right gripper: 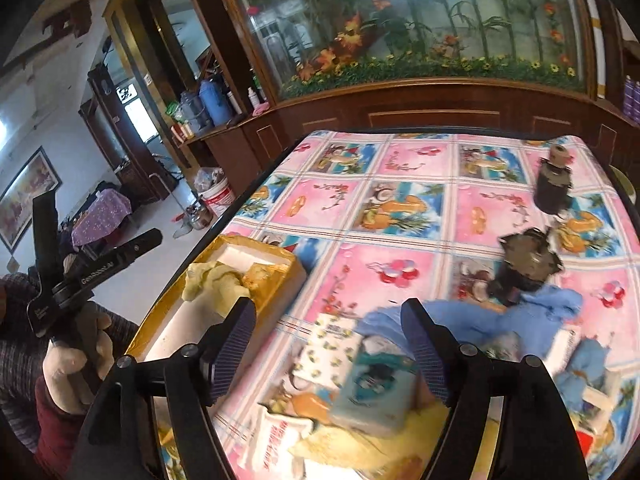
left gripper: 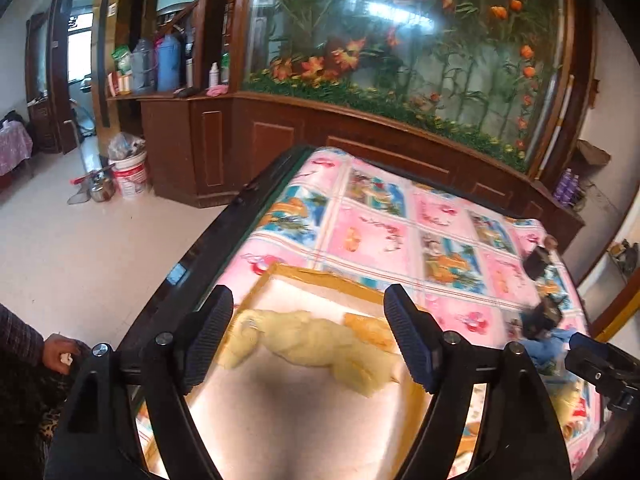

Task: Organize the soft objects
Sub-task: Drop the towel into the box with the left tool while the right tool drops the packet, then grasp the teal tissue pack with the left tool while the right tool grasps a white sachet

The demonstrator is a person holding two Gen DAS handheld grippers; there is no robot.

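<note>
Black gripper arms fill the bottom of both wrist views, and both pairs of jaws stand released with nothing between them. The left gripper (left gripper: pixel 308 344) hangs over the gold-rimmed box (left gripper: pixel 316 276) at the near left corner of the tabletop (right gripper: pixel 400 160), which is covered by a pink patterned cloth. Inside the box a pale yellow cloth (left gripper: pixel 316 344) lies crumpled on the white lining, straight ahead of the left jaws and below them, roughly centred in their gap; whether the tips touch it I cannot tell. A small orange soft piece (left gripper: pixel 368 326) sits just beside it, toward the right finger.

The right gripper (right gripper: pixel 332 348) hovers over a loose heap near the front edge: a tissue pack (right gripper: pixel 372 392) directly under the gap, a blue cloth (right gripper: pixel 532 312) spreading from behind the right finger, and a white packet with red print (right gripper: pixel 276 436) nearer the camera. Two dark objects (right gripper: pixel 528 264) stand farther back, well apart from the box.

The heap looks like the main risk. The tissue pack overlaps its neighbours, so closing on it could pinch a second item or drag the blue cloth along. The heap is near the front edge, so a sideways sweep might push something off. With both grippers working close to that corner, they could also knock together over the box.
</note>
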